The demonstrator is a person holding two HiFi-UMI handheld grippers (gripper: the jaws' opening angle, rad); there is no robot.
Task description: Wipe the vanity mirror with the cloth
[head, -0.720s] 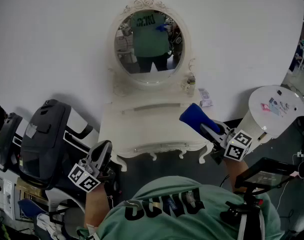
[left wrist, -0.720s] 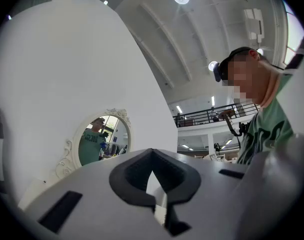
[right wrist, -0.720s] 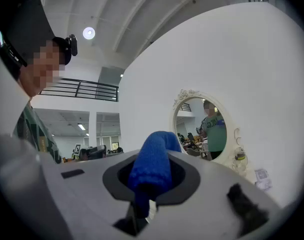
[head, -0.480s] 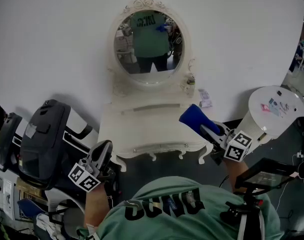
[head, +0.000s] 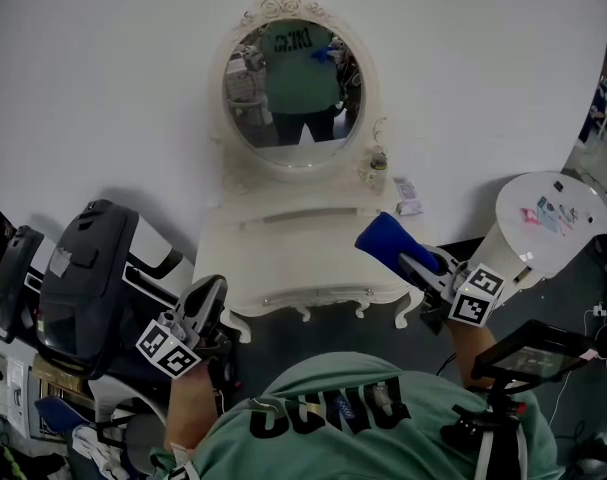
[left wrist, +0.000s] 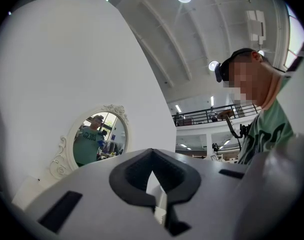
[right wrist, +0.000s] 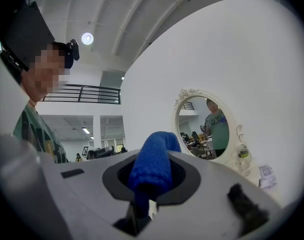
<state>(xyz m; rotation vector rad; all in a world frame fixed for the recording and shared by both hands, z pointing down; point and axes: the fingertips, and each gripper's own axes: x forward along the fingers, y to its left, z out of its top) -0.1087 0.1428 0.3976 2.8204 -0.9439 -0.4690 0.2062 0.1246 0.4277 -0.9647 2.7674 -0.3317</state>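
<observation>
The oval vanity mirror (head: 293, 83) in its white ornate frame stands on a white dressing table (head: 283, 258) against the white wall; it reflects a person in a green shirt. My right gripper (head: 411, 258) is shut on a rolled blue cloth (head: 385, 238) and hovers over the table's right front corner, well short of the glass. The blue cloth (right wrist: 153, 166) sticks up between the jaws in the right gripper view, with the mirror (right wrist: 207, 129) beyond. My left gripper (head: 207, 296) hangs low off the table's left front corner, shut and empty; its view shows the mirror (left wrist: 97, 139) far off.
A small bottle (head: 379, 164) and a card (head: 408, 196) sit on the table's right rear. A black machine (head: 83, 278) stands close on the left. On the right are a round white stand (head: 553, 218) and a dark screen on a pole (head: 528, 353).
Hardly anything: the head view has drifted slightly, and the right gripper with the cloth has crept a touch leftward. The left gripper holds still.
</observation>
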